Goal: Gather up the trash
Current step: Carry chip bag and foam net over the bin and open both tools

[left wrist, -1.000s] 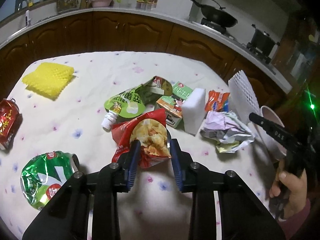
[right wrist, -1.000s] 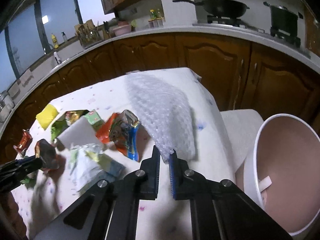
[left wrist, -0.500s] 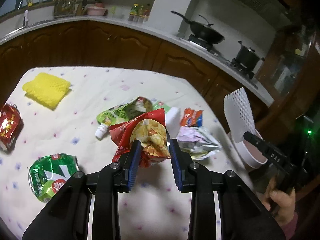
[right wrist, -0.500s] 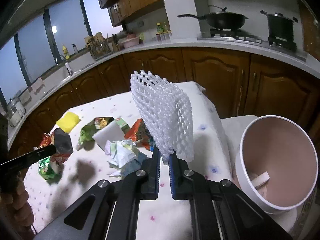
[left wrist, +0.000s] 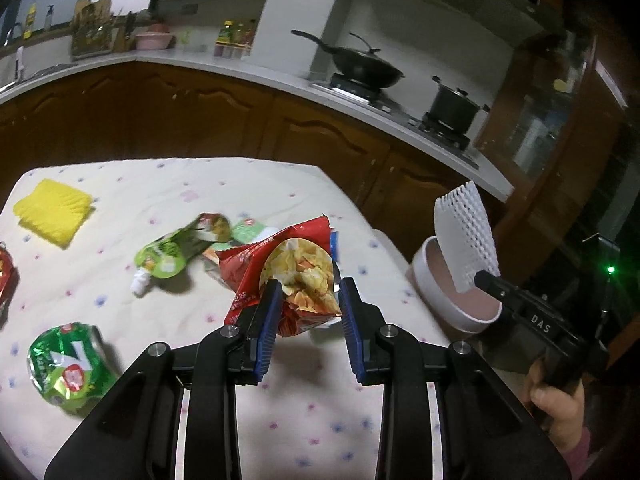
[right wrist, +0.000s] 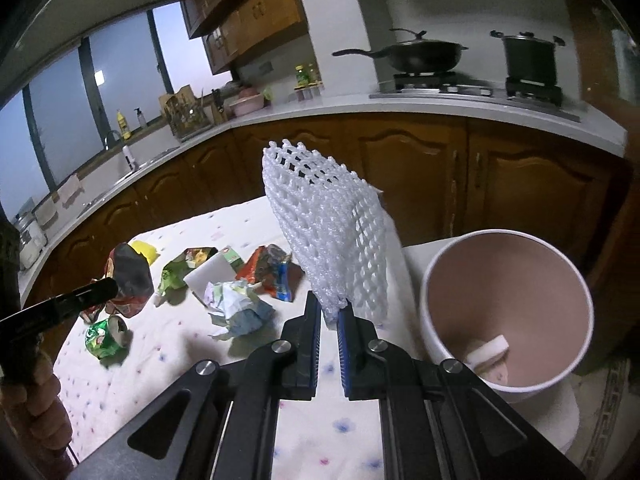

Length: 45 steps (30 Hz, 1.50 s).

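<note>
My left gripper (left wrist: pixel 308 300) is shut on a red chip bag (left wrist: pixel 292 272) and holds it above the table. It also shows in the right wrist view (right wrist: pixel 130 280). My right gripper (right wrist: pixel 329 316) is shut on a white foam net sleeve (right wrist: pixel 328 240), held upright beside the white bin (right wrist: pixel 560 376). In the left wrist view the sleeve (left wrist: pixel 466 236) hangs over the bin (left wrist: pixel 424 276). The bin holds a white scrap (right wrist: pixel 488 350).
On the flowered tablecloth (left wrist: pixel 168 184) lie a yellow sponge (left wrist: pixel 52 212), a green pouch (left wrist: pixel 172 252), a crushed green can (left wrist: pixel 64 364), crumpled paper (right wrist: pixel 236 308), a white block (right wrist: pixel 208 278) and a red-blue wrapper (right wrist: pixel 272 272). Wooden cabinets and a stove stand behind.
Both grippers have risen from the table with their loads. The left one has carried the chip bag to the right; the foam sleeve now stands closer to the bin.
</note>
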Available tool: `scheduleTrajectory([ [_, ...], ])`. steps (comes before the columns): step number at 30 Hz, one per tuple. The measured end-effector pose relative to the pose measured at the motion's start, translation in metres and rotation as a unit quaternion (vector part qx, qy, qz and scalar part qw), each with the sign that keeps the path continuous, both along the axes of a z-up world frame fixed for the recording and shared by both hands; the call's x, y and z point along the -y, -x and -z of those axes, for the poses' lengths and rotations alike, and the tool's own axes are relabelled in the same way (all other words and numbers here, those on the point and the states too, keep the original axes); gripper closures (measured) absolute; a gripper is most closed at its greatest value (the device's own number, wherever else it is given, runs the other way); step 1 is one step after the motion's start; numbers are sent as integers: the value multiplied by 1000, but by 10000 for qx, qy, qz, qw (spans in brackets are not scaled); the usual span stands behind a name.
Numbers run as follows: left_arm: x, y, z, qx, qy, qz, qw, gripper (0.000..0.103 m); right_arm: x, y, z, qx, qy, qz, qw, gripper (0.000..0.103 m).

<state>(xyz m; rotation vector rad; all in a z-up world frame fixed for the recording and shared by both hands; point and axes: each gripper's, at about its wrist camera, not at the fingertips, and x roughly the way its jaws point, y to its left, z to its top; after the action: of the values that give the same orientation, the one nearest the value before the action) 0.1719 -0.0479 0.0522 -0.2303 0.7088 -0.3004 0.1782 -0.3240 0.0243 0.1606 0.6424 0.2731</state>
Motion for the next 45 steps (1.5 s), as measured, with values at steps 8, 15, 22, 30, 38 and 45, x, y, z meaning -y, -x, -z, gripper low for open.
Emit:
scheduleTrajectory([
  [8,39,-3,-9,113,10,383,9992,75,36,13,-5,56,-40,346,9994,95],
  [15,79,-9,-15,159,18,769,9969,75,68,21,-3,26,-103,661,9978,95],
  [22,119,-17,-21,198,40,1129,9934,75,95,24,0,-10,-148,877,9960,95],
  [30,159,-37,-16,99,112,1438,9895,75,120,23,9,-94,-269,1033,9942,95],
  [38,212,-59,-7,-22,59,1773,9841,75,141,12,21,-256,-386,1108,9928,95],
  [45,254,-85,13,-259,-59,1899,9814,75,157,-1,33,-419,-447,1150,9915,95],
])
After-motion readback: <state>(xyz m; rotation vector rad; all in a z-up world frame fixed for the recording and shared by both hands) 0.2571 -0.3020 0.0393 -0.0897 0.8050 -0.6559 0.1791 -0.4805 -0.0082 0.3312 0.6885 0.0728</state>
